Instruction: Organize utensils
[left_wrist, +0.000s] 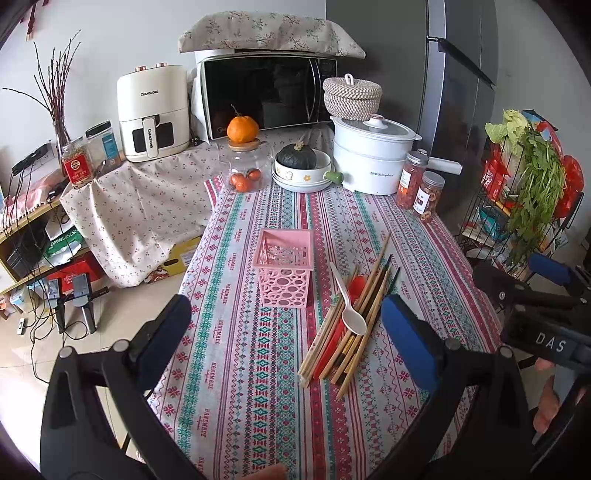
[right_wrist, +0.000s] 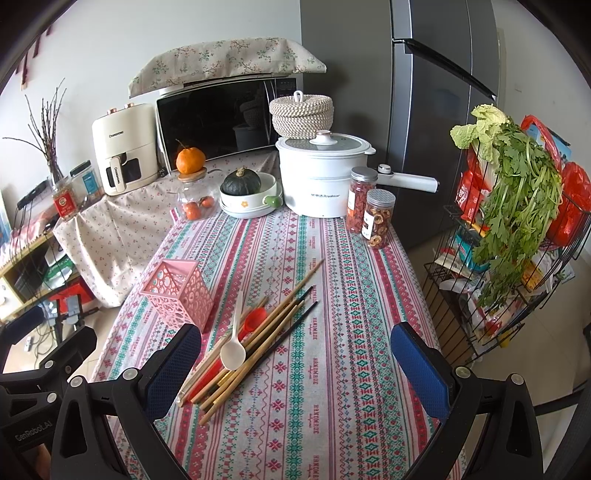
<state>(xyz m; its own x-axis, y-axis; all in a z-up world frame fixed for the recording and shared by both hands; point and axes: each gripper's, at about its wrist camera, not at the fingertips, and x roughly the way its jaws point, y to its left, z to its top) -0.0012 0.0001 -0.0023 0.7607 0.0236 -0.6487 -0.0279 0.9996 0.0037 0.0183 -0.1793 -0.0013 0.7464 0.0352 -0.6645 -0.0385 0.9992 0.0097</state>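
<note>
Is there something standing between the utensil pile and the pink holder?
Nothing visible. The pile of chopsticks with the white spoon on top lies beside the pink holder, only bare tablecloth between them.

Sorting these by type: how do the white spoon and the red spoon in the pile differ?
The white spoon lies on top of the chopsticks, fully visible; the red spoon is half buried beneath them. White's bowl points toward the camera, red's points away. Both lie beside the pink holder.

CHANGHONG on air fryer (left_wrist: 152, 112), HANDMADE on tablecloth (right_wrist: 317, 373), Royalstar on pot (right_wrist: 320, 181)
</note>
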